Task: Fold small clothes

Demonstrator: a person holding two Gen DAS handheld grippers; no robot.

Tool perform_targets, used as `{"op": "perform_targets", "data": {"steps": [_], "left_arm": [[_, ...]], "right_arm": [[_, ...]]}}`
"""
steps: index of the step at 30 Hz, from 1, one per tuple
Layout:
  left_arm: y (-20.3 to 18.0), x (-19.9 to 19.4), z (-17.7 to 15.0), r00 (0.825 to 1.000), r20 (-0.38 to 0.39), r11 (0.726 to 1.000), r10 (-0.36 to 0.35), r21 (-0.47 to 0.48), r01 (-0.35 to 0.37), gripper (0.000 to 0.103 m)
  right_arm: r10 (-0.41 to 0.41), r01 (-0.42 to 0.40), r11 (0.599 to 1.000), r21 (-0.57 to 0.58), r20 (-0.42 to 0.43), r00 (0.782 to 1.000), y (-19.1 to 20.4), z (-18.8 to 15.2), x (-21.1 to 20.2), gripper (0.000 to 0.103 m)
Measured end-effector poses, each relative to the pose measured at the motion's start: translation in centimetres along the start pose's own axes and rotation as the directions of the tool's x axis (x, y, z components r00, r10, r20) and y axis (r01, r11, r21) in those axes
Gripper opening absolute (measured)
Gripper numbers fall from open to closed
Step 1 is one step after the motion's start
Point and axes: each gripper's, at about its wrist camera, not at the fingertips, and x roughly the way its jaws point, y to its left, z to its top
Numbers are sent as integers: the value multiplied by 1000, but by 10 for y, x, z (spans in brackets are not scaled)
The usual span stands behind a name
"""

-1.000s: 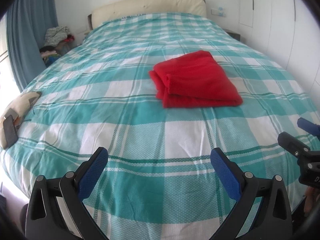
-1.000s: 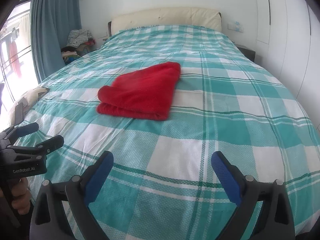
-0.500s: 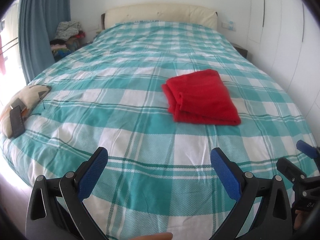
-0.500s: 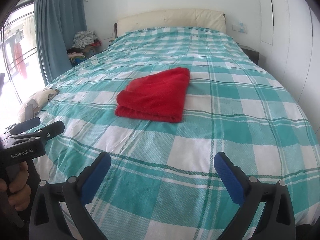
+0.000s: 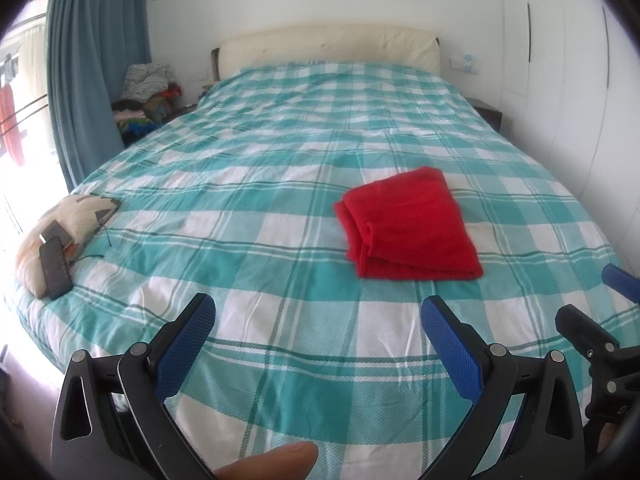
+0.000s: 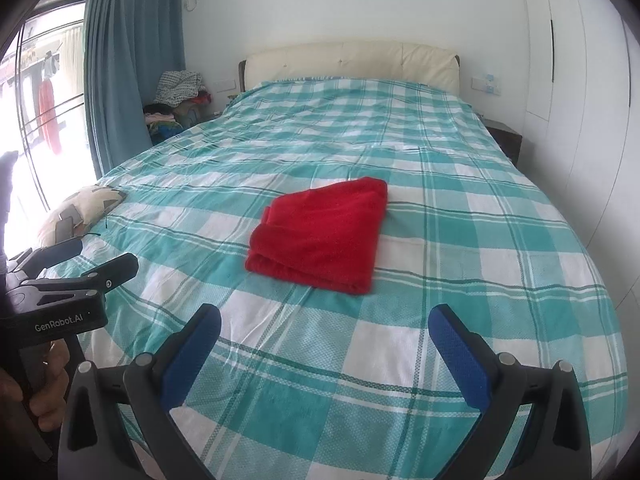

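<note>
Left gripper (image 5: 316, 320): jaws spread wide, holding nothing, hanging over the foot of the bed, well short of the cloth.
Right gripper (image 6: 324, 326): jaws equally wide and empty, also near the foot of the bed.
Cloth (image 5: 408, 226): red, folded into a compact stack, lying flat on the bed (image 5: 260, 184) about midway up it, touching neither gripper.
Direction: from the left fingers the cloth lies ahead and to the right; from the right fingers (image 6: 192, 354) it lies ahead, slightly left.
Long axis: runs roughly toward the headboard, folded edges facing the grippers.
Nearer arm: neither clearly; the cloth sits between the two lines of reach.
Judgement: the fold looks finished; any next move would start with a reach forward.
Hard to tell: number of layers in the stack; the garment type.
</note>
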Motion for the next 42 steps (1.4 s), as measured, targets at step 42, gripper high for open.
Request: {"op": "perform_targets", "data": {"steps": [42], "left_arm": [[-15,-33,-20,995,-81,997,52,55,-48,103]], "right_arm": [[18,-20,1000,-15,-100,995,15,-10,-34,102]]}}
